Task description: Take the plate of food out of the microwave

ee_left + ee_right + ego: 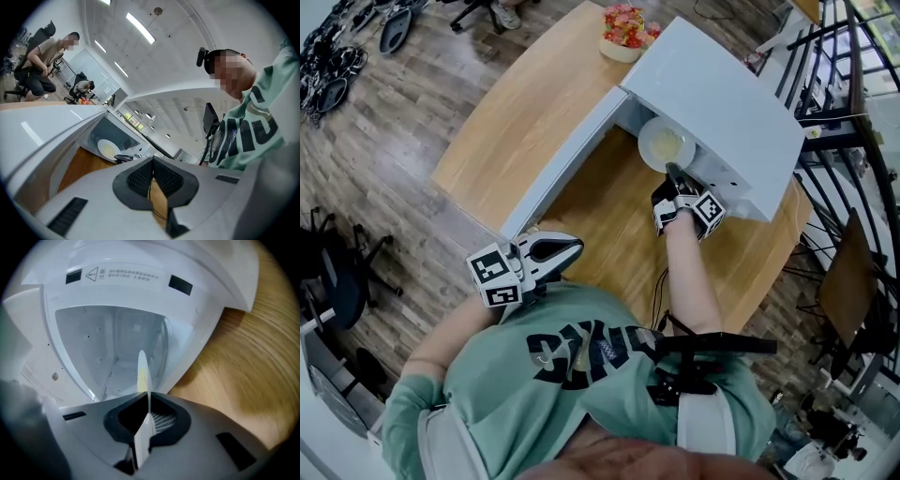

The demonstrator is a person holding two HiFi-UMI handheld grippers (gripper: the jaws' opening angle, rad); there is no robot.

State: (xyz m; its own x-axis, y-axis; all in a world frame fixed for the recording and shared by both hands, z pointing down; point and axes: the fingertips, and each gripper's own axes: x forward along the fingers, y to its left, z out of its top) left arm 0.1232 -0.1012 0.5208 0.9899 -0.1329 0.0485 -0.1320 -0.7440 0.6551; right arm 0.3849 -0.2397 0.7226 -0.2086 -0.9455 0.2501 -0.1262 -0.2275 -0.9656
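Done: microwave (712, 103) door (567, 159) open; plate (666, 145) of food at microwave mouth, rim clamped in right gripper (673, 171). Idle left gripper (151, 176), jaws together, empty, well clear of microwave. Remaining, by judgement: full withdrawal, set-down.

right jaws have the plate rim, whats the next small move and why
Probably draw the right gripper straight back toward the person, keeping the plate level: its jaws are shut on the rim, and the plate sits in the mouth of the open microwave.
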